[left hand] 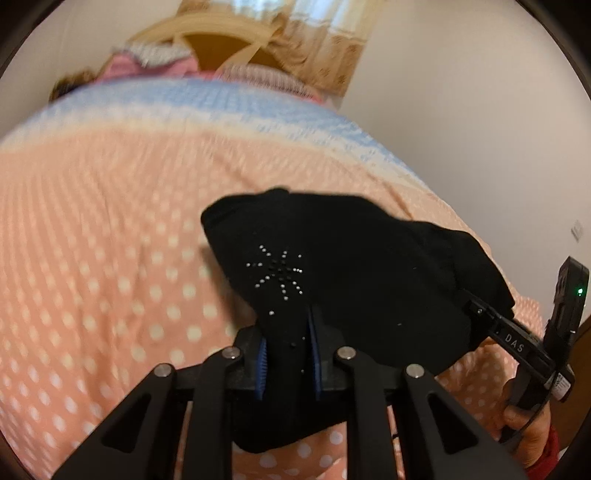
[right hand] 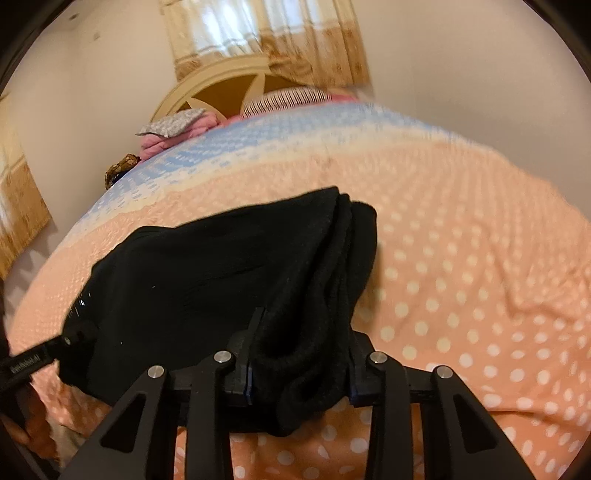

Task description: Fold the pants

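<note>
Holding the pants point(left hand: 351, 273) strung between both tools, you have the left hand-held gripper point(left hand: 286, 350) clamped on the studded edge and the right hand-held gripper point(right hand: 299, 363) pinching the bunched, thicker end. Their long axis runs side to side between your hands, just ahead of each, over the dotted bed point(right hand: 461, 266); headboard point(right hand: 221, 88) and curtain point(right hand: 266, 33) lie beyond.

The right claw point(left hand: 480, 312) carries white letters reading "DAS" along its finger. The left claw point(right hand: 79, 334) bears a pale label too, too blurred to read.
</note>
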Available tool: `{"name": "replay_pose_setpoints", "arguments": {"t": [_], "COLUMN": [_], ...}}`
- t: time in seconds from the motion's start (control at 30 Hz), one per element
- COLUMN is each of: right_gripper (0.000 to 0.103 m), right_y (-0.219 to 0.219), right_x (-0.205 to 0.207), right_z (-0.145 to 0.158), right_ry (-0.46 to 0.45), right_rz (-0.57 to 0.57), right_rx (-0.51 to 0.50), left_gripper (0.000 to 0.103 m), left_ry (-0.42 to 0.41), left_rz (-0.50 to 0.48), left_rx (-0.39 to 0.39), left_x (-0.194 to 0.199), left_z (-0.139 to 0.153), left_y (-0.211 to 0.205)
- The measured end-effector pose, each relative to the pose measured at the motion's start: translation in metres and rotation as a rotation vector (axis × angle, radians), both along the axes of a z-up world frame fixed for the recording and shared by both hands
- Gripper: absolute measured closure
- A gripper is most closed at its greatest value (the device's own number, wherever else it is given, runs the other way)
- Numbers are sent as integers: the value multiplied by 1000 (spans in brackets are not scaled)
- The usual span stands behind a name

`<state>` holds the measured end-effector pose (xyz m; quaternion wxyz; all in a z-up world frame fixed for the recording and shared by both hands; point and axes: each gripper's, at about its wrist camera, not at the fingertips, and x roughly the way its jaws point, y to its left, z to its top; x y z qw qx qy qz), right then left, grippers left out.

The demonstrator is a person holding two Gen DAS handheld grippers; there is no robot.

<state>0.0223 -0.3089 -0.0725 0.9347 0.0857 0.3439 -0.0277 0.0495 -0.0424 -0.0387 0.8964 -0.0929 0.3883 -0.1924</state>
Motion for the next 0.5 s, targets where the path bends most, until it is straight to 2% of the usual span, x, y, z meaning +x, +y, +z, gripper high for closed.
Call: {"name": "replay_pose_setpoints", "arguments": {"t": [0.1,0.2,0.5], "right_gripper": [68,68,68], "right_y": [11,25,86], "right_x": [-6,-7,27], "right_z": [9,15,33], "right_ry": [-45,-61,-97], "right_rz": [8,18,122], "right_rx": [-55,-23,-21], "left_gripper": [84,84,85], "left_ry": [-74,-129,-134], "left_rz": [9,39,144], "left_rx": [45,76,94], "left_x": [0,6,27], "left_z": [12,23,22], "left_y": [7,20,74]}}
